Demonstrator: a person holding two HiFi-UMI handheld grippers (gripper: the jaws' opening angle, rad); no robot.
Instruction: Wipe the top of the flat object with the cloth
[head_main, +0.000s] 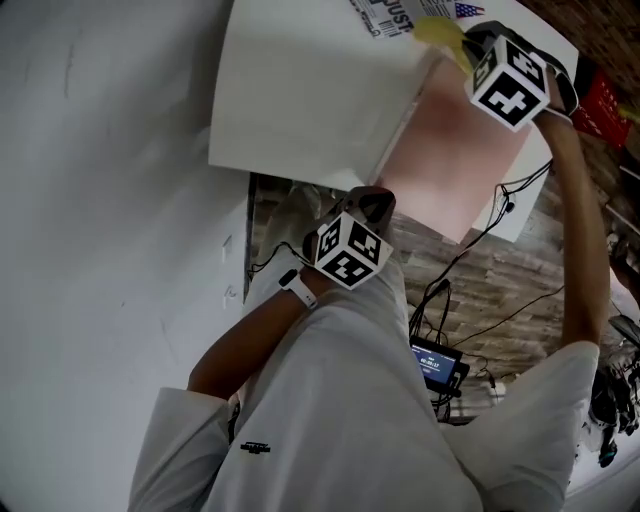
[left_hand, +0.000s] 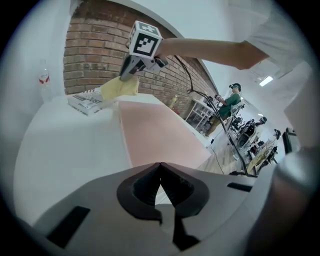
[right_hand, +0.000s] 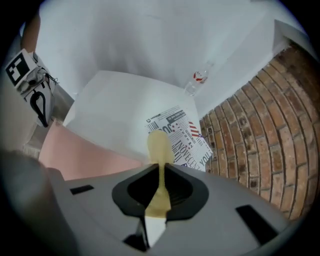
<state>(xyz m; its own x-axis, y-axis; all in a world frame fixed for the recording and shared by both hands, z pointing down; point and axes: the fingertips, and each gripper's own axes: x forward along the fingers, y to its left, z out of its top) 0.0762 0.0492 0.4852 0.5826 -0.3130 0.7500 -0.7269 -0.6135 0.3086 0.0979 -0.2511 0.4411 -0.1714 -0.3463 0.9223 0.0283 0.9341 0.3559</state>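
Ideally, the right claw (right_hand: 160, 169), grasping the soft yellow cloth (head_main: 440, 34) at upper right, sweeps flat down the pale pink flat board (head_main: 455, 160); the left claw (left_hand: 160, 166) is clenched, empty.

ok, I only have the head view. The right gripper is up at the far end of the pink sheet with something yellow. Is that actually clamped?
Observer: Yes. The right gripper view shows the right gripper with its jaws shut on the yellow cloth, which runs up between them.
Operator: And the left? I just see its marker cube.
Observer: The left gripper has its jaws together with nothing between them, and it faces the pink sheet.
Operator: Anything on the table outside my frame?
Observer: A clear bottle with a red label stands at the back, by the white wall.
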